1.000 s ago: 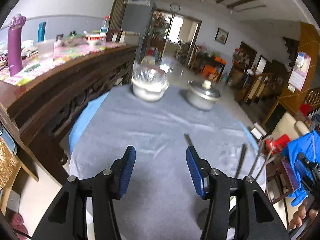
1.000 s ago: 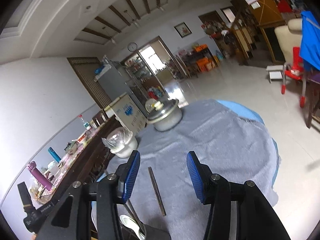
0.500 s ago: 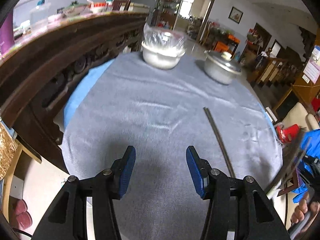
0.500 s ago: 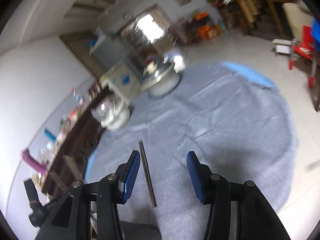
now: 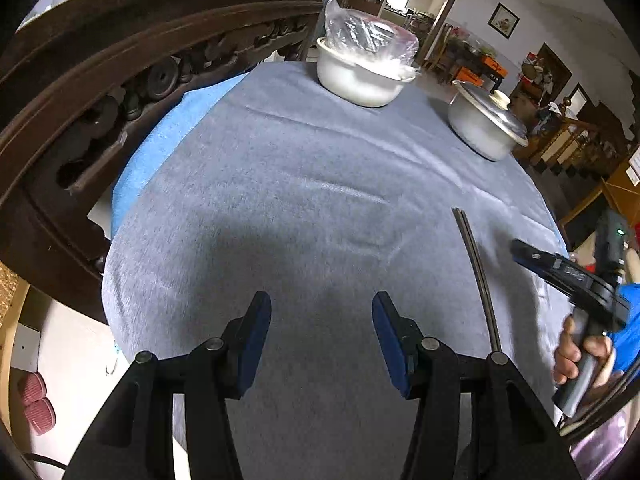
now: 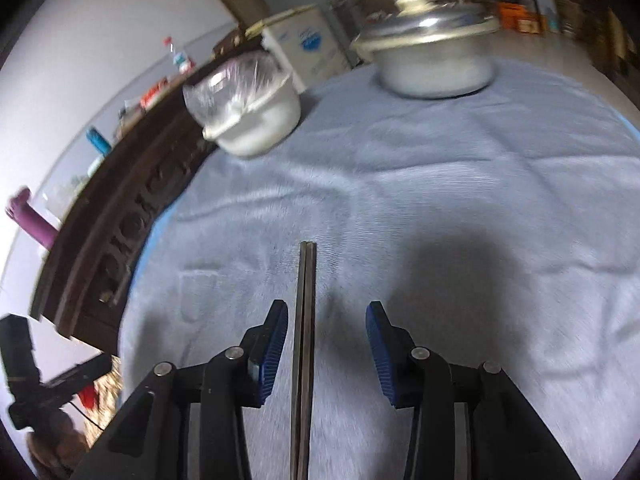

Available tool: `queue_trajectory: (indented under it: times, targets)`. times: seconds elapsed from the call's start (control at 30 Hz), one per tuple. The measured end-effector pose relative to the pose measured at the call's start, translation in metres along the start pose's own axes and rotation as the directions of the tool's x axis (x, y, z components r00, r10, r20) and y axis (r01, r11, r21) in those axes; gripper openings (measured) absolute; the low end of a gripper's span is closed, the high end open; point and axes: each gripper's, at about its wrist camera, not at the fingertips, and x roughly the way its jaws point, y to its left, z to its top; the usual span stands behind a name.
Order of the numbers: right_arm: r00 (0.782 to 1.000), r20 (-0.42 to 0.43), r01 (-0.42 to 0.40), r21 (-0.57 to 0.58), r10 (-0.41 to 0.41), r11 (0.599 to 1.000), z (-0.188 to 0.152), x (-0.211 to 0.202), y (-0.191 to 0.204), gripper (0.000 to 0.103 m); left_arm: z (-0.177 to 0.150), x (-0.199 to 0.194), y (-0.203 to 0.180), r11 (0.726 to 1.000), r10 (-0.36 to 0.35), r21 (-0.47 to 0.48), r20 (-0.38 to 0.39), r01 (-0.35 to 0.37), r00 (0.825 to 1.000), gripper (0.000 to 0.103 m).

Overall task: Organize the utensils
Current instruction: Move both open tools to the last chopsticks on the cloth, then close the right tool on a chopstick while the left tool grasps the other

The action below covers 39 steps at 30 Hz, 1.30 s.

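Chopsticks [image 6: 305, 320]: dark pair lying side by side, flat on the grey cloth [image 5: 304, 184], running lengthwise between the pads of the right tongs; also seen in the left wrist view [image 5: 478, 268] as a thin curved line to the right of the left tongs.
Right tongs [image 6: 326, 344]: jaws closing, blue pads either side of the chopsticks, the left pad nearer them; neither pad presses on the pair; whether the left one touches it cannot be told.
Left tongs [image 5: 322, 338]: released, pads well apart over bare cloth, nothing between them; chopsticks lie outside their right pad.
Hand [image 5: 580, 354]: grips the right tongs' handle at the right edge of the left wrist view.
Counter [image 5: 136, 160]: round, covered by the grey cloth, a blue layer showing at its left rim.
Bowl [image 6: 256, 108]: white, covered with clear plastic, at the far edge beyond the chopsticks, to their left.
Pot [image 6: 432, 56]: metal, lidded, at the far edge beyond the chopsticks, to their right.
Sideboard [image 5: 100, 80]: dark carved wood, left of the chopsticks, past the counter's rim.
Sharpness: right wrist view blurred.
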Motion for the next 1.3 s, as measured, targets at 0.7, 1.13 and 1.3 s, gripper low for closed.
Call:
queue_trajectory:
  times: [0.7, 1.13, 1.3]
  targets:
    - [0.937, -0.051, 0.311, -0.325, -0.345, 0.893, 0.015, 0.059, 0.054, 0.017, 0.012, 0.022, 0.002, 0.999, -0.036, -0.001, -0.031, 0.036, 0.999, 0.054]
    - [0.942, -0.121, 0.321, 0.052, -0.313, 0.946, 0.035, 0.011, -0.059, 0.008, 0.066, 0.064, -0.076, 0.968, -0.156, 0.185, -0.104, 0.173, 0.982, 0.053]
    - [0.959, -0.139, 0.264, 0.137, -0.245, 0.955, 0.048, 0.002, -0.076, 0.011, 0.086, 0.114, -0.132, 0.946, -0.219, 0.183, -0.251, 0.268, 0.943, 0.053]
